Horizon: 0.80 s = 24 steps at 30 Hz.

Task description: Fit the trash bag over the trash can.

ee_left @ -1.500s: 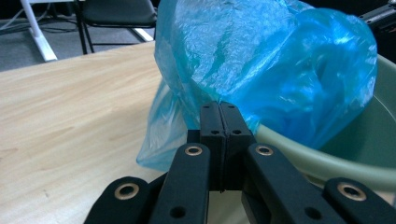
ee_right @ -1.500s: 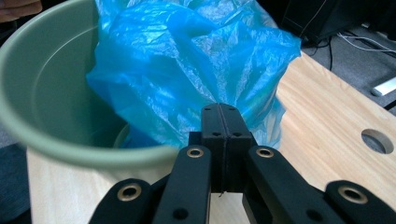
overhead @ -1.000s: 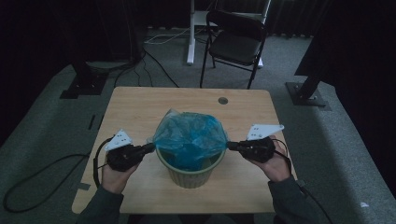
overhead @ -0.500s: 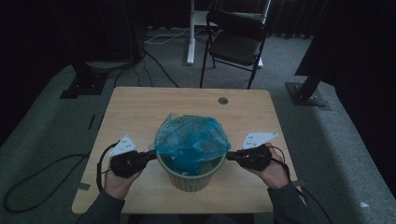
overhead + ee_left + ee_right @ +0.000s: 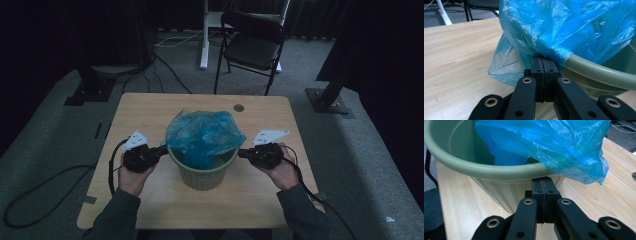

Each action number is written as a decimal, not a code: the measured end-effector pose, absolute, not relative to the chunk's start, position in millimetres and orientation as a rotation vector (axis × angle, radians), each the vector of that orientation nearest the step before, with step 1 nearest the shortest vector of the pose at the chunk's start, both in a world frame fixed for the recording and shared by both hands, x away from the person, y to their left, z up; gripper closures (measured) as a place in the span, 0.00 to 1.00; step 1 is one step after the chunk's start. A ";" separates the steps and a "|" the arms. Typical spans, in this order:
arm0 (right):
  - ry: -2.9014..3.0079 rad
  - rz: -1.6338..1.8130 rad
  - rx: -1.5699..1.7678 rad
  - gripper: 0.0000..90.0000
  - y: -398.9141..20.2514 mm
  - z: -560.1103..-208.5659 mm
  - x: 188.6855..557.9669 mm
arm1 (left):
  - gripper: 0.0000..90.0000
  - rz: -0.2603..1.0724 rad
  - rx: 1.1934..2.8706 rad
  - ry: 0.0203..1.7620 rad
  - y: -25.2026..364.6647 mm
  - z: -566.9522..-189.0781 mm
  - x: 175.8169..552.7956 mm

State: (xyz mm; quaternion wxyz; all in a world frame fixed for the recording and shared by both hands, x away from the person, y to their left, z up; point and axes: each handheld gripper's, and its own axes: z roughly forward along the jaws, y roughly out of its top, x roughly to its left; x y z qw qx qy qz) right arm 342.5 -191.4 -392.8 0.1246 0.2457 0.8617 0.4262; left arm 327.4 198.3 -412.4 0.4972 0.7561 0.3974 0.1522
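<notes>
A pale green bin [image 5: 202, 175] stands mid-table with a crinkled blue plastic bag [image 5: 204, 132] bulging out of its top. My left gripper [image 5: 162, 149] is at the bin's left rim. In the left gripper view its jaws are shut on a gathered fold of the blue bag [image 5: 544, 30] just outside the bin's rim [image 5: 599, 72]. My right gripper [image 5: 241, 153] is at the bin's right rim. In the right gripper view its jaws are shut right under the bin's rim [image 5: 499, 171], where the blue bag's [image 5: 564, 150] hanging edge meets their tips.
The wooden table [image 5: 150, 112] has a small round hole [image 5: 238, 107] at its far side. A black folding chair [image 5: 252, 47] and a white stand [image 5: 204, 35] are on the floor beyond. Cables trail off the table's left and right.
Both grippers dipped toward the person half a second ago and have since moved back away. The bin and bag shifted with them and now sit a little farther in.
</notes>
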 end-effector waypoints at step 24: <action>2.342 1.318 0.818 0.79 -199.2 -343.1 376.0 | 0.70 0.388 1.735 1.000 221.1 -369.0 353.6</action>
